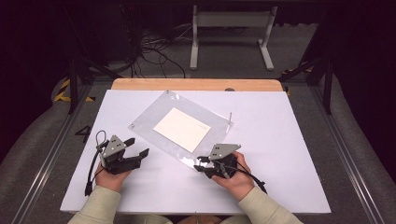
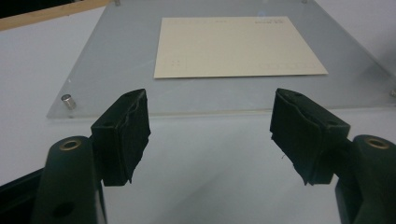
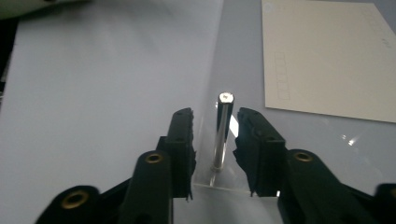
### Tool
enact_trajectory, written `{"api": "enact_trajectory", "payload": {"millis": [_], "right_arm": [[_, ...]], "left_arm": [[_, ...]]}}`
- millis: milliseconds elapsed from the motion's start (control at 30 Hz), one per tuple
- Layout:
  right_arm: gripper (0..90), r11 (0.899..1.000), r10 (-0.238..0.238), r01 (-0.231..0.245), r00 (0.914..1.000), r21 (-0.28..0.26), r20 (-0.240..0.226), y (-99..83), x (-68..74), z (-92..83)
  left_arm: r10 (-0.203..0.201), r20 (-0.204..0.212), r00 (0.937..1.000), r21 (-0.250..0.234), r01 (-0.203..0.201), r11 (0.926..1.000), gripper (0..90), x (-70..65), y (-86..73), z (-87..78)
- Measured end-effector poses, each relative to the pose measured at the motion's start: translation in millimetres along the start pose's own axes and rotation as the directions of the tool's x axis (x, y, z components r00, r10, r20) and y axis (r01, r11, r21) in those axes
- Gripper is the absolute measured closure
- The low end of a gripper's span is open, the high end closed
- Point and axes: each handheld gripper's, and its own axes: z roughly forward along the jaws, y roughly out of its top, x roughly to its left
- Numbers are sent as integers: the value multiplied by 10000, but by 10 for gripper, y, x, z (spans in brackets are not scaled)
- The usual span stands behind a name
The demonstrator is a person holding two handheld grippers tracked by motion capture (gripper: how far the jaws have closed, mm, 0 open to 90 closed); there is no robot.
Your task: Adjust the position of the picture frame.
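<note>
Acrylic sheet (image 1: 184,126) lay mid-worktop; its metal post (image 3: 223,133) at six o'clock stood between the right gripper's (image 3: 215,140) narrowly parted fingers, untouched. Left gripper (image 2: 210,135) fingers were spread wide, empty.

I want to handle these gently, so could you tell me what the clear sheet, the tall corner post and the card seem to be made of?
Clear sheet: likely glossy acrylic, see-through, reflective.
Tall corner post: probably polished metal, silvery with bright highlights.
Card: matte cream paper or cardstock, faint printing.
</note>
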Motion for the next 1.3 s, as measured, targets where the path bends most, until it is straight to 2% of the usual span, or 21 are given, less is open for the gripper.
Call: {"api": "enact_trajectory", "payload": {"millis": [100,333,533,800,933,1033,1133,1167,1200,1233,1300], "right_arm": [[837,9999,-92,92,10000,-144,-2,11,0,-5],[847,9993,-335,330,9990,198,292,48,33,-49],[846,9986,-170,144,9986,504,504,18,4,-223],[846,9973,121,-188,9955,712,940,-103,-34,-532],[846,9959,384,-483,9913,764,1259,-217,-82,-700],[846,9928,707,-848,9851,846,1568,-325,-138,-798],[846,9900,953,-1115,9802,864,1734,-419,-184,-847],[847,9911,1004,-1135,9805,698,1687,-443,-191,-852],[846,9915,999,-1124,9802,655,1710,-447,-187,-849],[846,9915,999,-1124,9802,655,1710,-447,-187,-849],[846,9918,972,-1103,9793,653,1773,-448,-176,-848]], "left_arm": [[-97,-51,9999,101,97,9999,287,13,-5,10],[-328,-281,9991,198,334,9992,288,48,-1,12],[-786,-441,9959,174,795,9967,291,116,5,16],[-887,-565,9945,333,907,9953,298,134,38,78],[-1102,-576,9922,500,1132,9923,300,157,53,118],[-1341,-589,9892,634,1377,9884,306,179,72,146],[-1588,-669,9850,685,1634,9842,342,190,91,179],[-1588,-669,9850,685,1634,9842,374,190,91,179],[-1730,-662,9827,710,1775,9816,413,193,97,196],[-1850,-660,9805,759,1898,9789,413,196,103,210],[-1969,-578,9787,887,2015,9755,497,214,119,253]]}}
